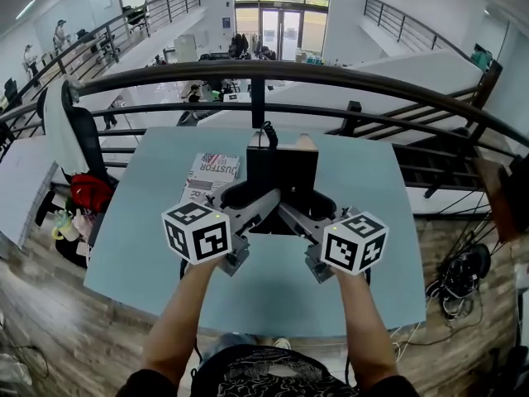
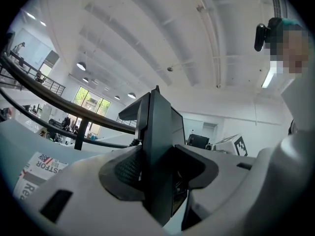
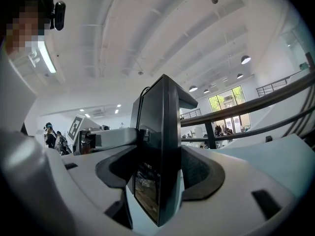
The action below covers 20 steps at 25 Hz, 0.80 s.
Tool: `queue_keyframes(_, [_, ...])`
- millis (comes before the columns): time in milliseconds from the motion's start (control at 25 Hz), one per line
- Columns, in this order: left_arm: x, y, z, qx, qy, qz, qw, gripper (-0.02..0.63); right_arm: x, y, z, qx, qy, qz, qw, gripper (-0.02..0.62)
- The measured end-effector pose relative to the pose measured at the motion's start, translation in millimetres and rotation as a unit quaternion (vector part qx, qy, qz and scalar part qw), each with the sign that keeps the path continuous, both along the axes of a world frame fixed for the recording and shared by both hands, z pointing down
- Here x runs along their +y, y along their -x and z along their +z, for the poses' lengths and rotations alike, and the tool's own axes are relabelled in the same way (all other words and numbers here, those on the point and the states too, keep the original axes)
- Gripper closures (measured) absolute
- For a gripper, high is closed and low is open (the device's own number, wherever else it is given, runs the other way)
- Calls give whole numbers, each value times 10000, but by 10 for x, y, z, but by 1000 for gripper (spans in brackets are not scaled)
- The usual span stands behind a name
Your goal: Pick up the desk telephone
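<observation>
Over the pale blue table (image 1: 149, 255), the left gripper (image 1: 252, 205) and right gripper (image 1: 302, 212) are each clamping their jaws on the black boxy plastic desk telephone (image 1: 281, 172), seemingly sharing its weight.

The grey plastic left gripper (image 1: 258, 198) and right gripper (image 1: 302, 212) each bear a white cube (image 1: 196, 231) printed with black square markers. A black patterned short-sleeved shirt (image 1: 256, 377) shows at bottom centre.

Your left tongs (image 1: 252, 198) and right tongs (image 1: 307, 208), angled inward, each clamped the desk telephone (image 1: 281, 168); both forearms (image 1: 182, 313) reached forward.
</observation>
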<state>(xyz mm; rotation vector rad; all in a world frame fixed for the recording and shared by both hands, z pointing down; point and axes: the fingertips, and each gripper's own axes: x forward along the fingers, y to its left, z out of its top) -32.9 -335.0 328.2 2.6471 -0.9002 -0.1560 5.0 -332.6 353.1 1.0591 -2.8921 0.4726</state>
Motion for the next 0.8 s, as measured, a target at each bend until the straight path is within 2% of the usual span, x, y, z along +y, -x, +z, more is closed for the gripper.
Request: queue_keyframes(800, [60, 2, -53, -2, -17, -43, 10000, 403, 56, 2, -52, 22, -73, -50, 10000, 327])
